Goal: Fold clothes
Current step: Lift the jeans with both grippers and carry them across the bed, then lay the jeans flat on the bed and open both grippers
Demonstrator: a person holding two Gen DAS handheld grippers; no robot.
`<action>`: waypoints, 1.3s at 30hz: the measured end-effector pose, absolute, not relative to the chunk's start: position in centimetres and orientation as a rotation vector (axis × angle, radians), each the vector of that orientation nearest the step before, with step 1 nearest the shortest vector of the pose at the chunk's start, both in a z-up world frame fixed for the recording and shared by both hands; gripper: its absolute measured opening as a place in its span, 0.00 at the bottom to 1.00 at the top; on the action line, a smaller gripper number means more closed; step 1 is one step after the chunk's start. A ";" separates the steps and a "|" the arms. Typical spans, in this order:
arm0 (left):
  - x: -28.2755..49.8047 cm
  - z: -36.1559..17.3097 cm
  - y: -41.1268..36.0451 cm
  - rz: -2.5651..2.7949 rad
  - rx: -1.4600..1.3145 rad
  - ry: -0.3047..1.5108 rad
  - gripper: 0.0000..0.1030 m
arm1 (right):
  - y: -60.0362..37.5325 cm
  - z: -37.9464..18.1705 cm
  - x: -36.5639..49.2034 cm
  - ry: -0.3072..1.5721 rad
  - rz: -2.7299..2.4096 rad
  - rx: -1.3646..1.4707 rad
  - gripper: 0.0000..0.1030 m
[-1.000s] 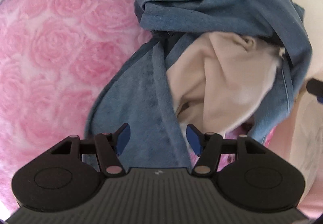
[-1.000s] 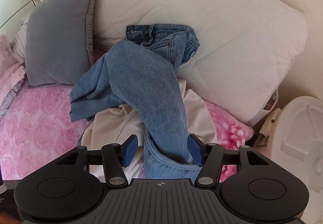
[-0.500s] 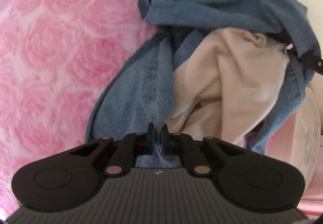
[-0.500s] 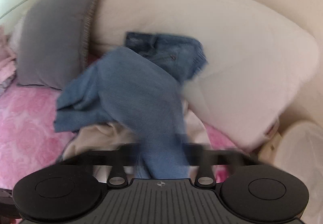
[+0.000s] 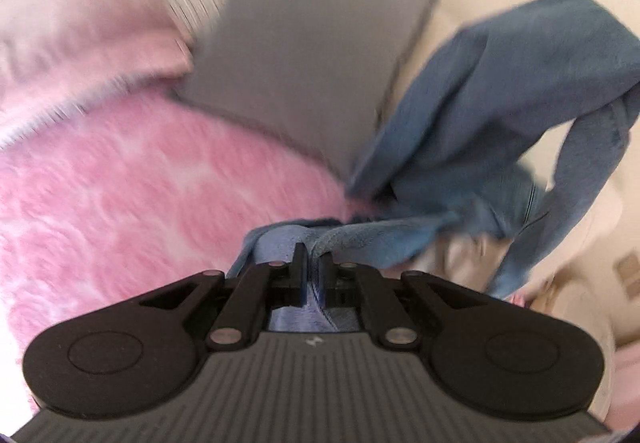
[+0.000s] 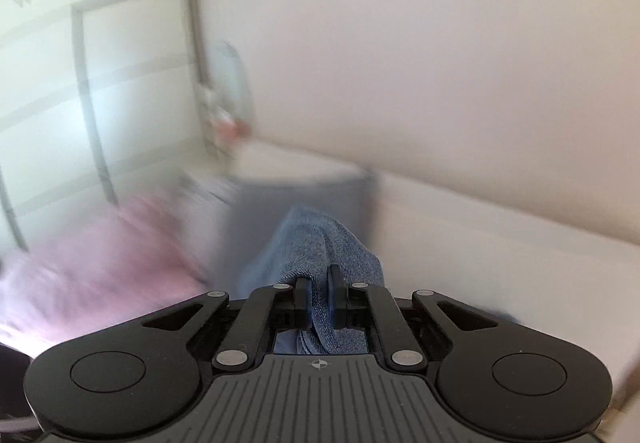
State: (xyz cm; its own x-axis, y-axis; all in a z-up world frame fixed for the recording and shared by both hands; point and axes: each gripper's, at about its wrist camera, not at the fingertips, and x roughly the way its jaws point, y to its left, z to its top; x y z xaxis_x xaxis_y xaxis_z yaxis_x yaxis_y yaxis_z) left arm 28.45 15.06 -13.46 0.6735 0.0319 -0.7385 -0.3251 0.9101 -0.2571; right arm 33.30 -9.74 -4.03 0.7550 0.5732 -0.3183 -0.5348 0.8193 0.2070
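Observation:
A pair of blue jeans point(image 5: 480, 115) hangs in the air above the bed, one leg running to each gripper. My left gripper point(image 5: 314, 263) is shut on one blue denim end. My right gripper point(image 6: 319, 285) is shut on another denim end point(image 6: 320, 239), which bunches up between the jaws. A cream garment point(image 5: 460, 255) lies on the bed under the lifted jeans, mostly hidden. Both views are blurred by motion.
A pink rose-patterned blanket point(image 5: 140, 195) covers the bed. A grey pillow point(image 5: 300, 75) and a pink pillow point(image 5: 100, 43) lean at the head. A white duvet point(image 6: 500, 243) lies on the right. A white wardrobe point(image 6: 100, 83) stands at the left.
Both grippers have shut on the jeans and lifted them off the bed. The cameras have swung upward, and the cream garment stays below.

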 end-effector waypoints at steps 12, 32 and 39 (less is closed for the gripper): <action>5.0 2.9 22.2 0.351 -0.349 0.360 0.02 | -2.1 9.3 15.5 -0.110 0.917 0.194 0.05; -26.6 -8.9 30.0 1.047 -0.575 0.958 0.14 | 15.2 -8.6 -2.5 1.061 1.145 -0.609 0.65; -25.1 -9.6 23.5 0.952 -0.577 0.965 0.19 | 11.1 -7.9 -2.9 1.025 1.103 -0.586 0.65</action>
State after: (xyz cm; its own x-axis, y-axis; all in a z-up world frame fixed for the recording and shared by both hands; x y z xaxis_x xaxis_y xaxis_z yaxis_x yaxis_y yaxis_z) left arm -25.14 23.50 -9.62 0.2362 0.4117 -0.8802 -0.8747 0.4846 -0.0081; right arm -2.93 11.07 -7.87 0.0927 0.4413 -0.8926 -0.9224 0.3756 0.0899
